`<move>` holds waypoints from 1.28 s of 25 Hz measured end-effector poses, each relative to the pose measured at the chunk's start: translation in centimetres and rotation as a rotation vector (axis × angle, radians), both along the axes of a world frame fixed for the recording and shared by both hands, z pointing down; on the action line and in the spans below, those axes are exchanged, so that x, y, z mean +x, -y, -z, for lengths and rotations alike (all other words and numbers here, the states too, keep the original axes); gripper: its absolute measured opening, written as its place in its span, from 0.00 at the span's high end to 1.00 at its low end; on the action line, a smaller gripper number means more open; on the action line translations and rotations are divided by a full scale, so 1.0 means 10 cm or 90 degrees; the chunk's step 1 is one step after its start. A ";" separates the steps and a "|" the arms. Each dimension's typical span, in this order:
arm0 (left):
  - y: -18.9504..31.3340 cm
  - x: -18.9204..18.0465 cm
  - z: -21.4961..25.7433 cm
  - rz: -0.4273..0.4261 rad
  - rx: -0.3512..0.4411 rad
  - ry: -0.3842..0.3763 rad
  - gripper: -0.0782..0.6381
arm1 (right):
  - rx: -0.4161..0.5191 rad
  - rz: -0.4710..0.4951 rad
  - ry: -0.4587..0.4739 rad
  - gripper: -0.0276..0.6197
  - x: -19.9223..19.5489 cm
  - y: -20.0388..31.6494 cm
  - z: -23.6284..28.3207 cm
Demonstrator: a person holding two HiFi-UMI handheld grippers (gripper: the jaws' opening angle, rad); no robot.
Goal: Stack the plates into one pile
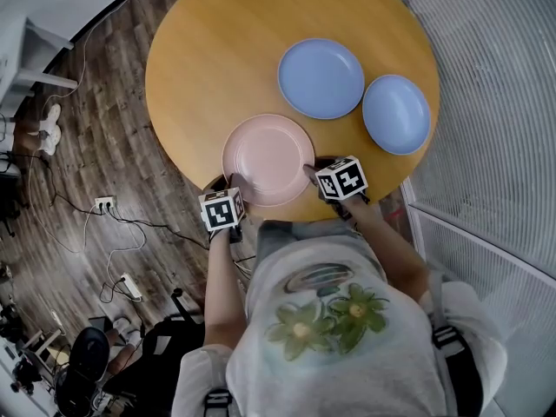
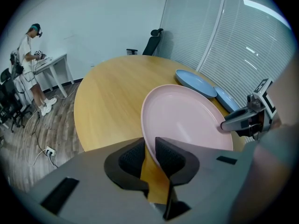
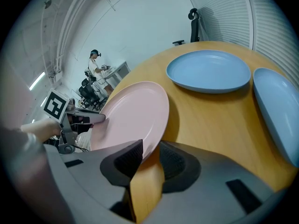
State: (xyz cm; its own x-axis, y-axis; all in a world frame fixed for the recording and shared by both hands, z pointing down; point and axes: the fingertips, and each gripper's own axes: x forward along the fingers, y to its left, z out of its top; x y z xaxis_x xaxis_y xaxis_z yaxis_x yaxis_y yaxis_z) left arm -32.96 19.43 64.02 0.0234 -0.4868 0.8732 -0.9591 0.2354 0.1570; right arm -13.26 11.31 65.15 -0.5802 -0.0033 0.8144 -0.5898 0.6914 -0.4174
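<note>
A pink plate (image 1: 269,159) (image 2: 187,120) (image 3: 135,115) lies at the near edge of the round wooden table (image 1: 217,59). My left gripper (image 1: 234,181) (image 2: 150,148) is shut on the plate's near-left rim. At the near-right rim, my right gripper (image 1: 310,172) (image 3: 150,153) has the rim between its pads, which stand a little apart around it. Two blue plates lie side by side further back on the right: a larger one (image 1: 321,78) (image 3: 209,71) and a smaller one (image 1: 396,114) (image 3: 280,111) by the table's right edge.
The far and left parts of the tabletop are bare wood. Window blinds (image 1: 486,76) stand close to the right of the table. Cables and power strips (image 1: 113,233) lie on the floor at left. A person (image 2: 30,59) stands at a desk far off.
</note>
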 end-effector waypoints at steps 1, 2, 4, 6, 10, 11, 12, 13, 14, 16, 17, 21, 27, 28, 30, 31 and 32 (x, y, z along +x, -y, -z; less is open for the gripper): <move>0.00 0.00 0.02 -0.001 0.003 0.000 0.77 | 0.002 -0.001 0.003 0.76 0.00 -0.01 0.03; 0.00 0.01 0.04 -0.003 0.006 0.001 0.77 | 0.006 -0.002 0.007 0.76 0.01 -0.01 0.06; 0.01 0.01 0.11 -0.004 0.013 0.003 0.77 | 0.013 -0.005 0.012 0.76 0.01 -0.01 0.14; 0.03 0.01 0.19 -0.005 0.022 0.007 0.77 | 0.022 -0.009 0.011 0.76 0.02 0.02 0.22; 0.07 0.04 0.36 -0.010 0.046 0.007 0.77 | 0.041 -0.012 0.010 0.76 0.05 0.05 0.38; 0.07 0.05 0.39 -0.011 0.051 0.006 0.77 | 0.045 -0.012 0.011 0.76 0.06 0.05 0.41; 0.08 0.07 0.43 -0.013 0.058 0.005 0.77 | 0.050 -0.013 0.013 0.76 0.08 0.05 0.45; 0.09 0.08 0.48 -0.015 0.065 0.005 0.77 | 0.055 -0.013 0.015 0.76 0.09 0.06 0.49; 0.10 0.09 0.53 -0.017 0.074 0.005 0.77 | 0.060 -0.014 0.017 0.76 0.10 0.06 0.53; 0.12 0.12 0.64 -0.022 0.092 0.007 0.77 | 0.068 -0.018 0.023 0.76 0.13 0.07 0.62; 0.12 0.13 0.69 -0.024 0.100 0.008 0.77 | 0.071 -0.021 0.027 0.76 0.14 0.06 0.67; 0.11 0.22 0.83 -0.032 0.122 0.022 0.77 | 0.086 -0.030 0.036 0.76 0.23 0.04 0.80; 0.15 0.27 0.96 -0.045 0.134 0.028 0.77 | 0.098 -0.040 0.038 0.76 0.30 0.05 0.91; 0.16 0.27 0.96 -0.049 0.135 0.030 0.77 | 0.100 -0.043 0.038 0.76 0.30 0.05 0.90; 0.20 0.28 0.95 -0.056 0.136 0.034 0.77 | 0.105 -0.050 0.039 0.76 0.32 0.07 0.90; 0.23 0.28 0.97 -0.060 0.138 0.035 0.77 | 0.107 -0.055 0.039 0.76 0.32 0.09 0.92; 0.27 0.29 0.99 -0.064 0.140 0.035 0.77 | 0.109 -0.060 0.040 0.76 0.34 0.12 0.94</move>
State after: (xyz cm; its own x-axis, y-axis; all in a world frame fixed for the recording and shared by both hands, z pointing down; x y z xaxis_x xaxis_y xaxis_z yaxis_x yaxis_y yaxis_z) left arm -30.05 16.71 54.08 0.0361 -0.6624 0.7482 -0.9845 0.1050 0.1404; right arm -9.88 10.13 55.73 -0.6203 -0.1955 0.7596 -0.6318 0.6985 -0.3361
